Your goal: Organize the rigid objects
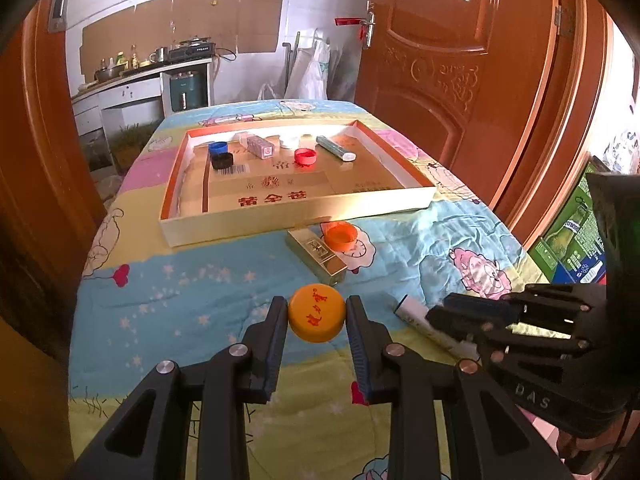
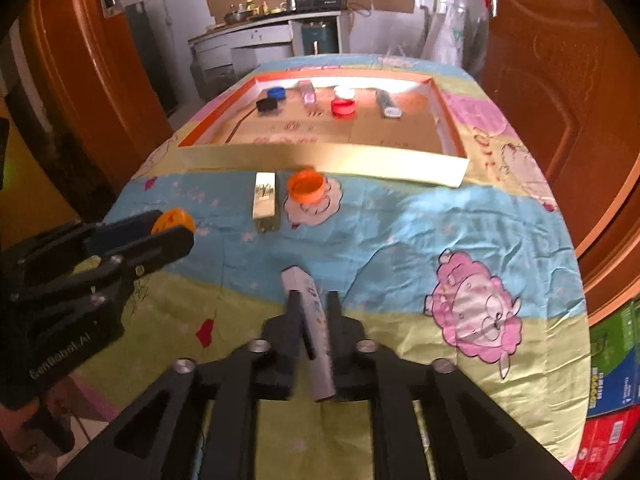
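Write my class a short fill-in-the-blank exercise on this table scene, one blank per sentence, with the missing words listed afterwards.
1. The left gripper holds an orange ____ between its fingers.
2. The flat cardboard tray already contains caps coloured blue, black, white and ____.
3. The open orange cap outside the tray sits beside a ____-coloured small box.
4. The right gripper has a long white ____ between its fingers.

Missing words: cap; red; gold; tube

Both grippers (image 1: 317, 322) (image 2: 312, 312) angled down, gripping.
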Motion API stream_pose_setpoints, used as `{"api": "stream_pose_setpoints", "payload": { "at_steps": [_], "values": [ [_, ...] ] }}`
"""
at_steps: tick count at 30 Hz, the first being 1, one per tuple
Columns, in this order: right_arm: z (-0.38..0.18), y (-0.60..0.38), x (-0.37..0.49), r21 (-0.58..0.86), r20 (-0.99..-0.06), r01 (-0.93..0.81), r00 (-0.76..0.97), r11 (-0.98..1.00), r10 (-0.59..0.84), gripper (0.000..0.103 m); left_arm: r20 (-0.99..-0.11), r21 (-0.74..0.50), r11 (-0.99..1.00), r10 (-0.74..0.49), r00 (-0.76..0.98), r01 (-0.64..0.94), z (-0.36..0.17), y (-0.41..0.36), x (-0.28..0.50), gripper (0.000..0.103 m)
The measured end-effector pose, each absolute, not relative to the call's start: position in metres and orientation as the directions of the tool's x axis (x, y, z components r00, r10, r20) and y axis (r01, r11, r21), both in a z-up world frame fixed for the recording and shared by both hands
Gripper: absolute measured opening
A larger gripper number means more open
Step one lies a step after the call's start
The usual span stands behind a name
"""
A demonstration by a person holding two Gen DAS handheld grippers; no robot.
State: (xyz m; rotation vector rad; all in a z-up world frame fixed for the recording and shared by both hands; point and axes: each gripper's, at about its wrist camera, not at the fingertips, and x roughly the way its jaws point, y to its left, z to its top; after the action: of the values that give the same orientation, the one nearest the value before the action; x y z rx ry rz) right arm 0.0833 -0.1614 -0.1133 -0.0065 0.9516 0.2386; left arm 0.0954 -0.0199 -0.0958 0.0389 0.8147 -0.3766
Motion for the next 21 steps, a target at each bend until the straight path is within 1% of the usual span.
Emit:
{"api": "stream_pose_setpoints", "payload": {
  "at_steps": [2,6,11,13,14,15,18,21],
  "values": [
    [-0.117,-0.16,0.084,0.07,-0.818,-0.207,0.547,0.976,0.175,0.051,-0.72,-0.115,0.933,-0.315,0.618,0.341,-0.098,-0.019,0.097,0.03],
    [-0.123,-0.151,0.084,0.062,-0.83,-0.258,0.523,0.964,0.193,0.053,-0.72,-0.125,0.933,-0.319,0.617,0.337,-0.099,-0.017,0.098,0.03],
    [-0.133,-0.134,0.085,0.018,-0.854,-0.329,0.486,0.944,0.185,0.053,-0.723,-0.131,0.936,-0.315,0.615,0.326,-0.104,-0.013,0.098,0.03],
    [-0.134,-0.132,0.084,0.001,-0.855,-0.333,0.489,0.943,0.173,0.05,-0.724,-0.133,0.938,-0.313,0.614,0.32,-0.106,-0.011,0.097,0.03],
    [-0.133,-0.133,0.084,-0.004,-0.854,-0.327,0.493,0.945,0.167,0.032,-0.726,-0.134,0.939,-0.311,0.614,0.318,-0.107,-0.011,0.097,0.03],
    [-0.132,-0.135,0.083,-0.002,-0.851,-0.32,0.498,0.948,0.166,0.027,-0.728,-0.136,0.94,-0.309,0.612,0.314,-0.108,-0.01,0.098,0.03],
    [-0.129,-0.142,0.085,0.045,-0.85,-0.3,0.489,0.953,0.195,0.027,-0.73,-0.142,0.94,-0.311,0.608,0.31,-0.11,-0.009,0.098,0.03],
    [-0.123,-0.145,0.083,0.047,-0.838,-0.289,0.51,0.956,0.195,0.027,-0.729,-0.142,0.939,-0.313,0.608,0.313,-0.11,-0.01,0.099,0.03]
  ]
}}
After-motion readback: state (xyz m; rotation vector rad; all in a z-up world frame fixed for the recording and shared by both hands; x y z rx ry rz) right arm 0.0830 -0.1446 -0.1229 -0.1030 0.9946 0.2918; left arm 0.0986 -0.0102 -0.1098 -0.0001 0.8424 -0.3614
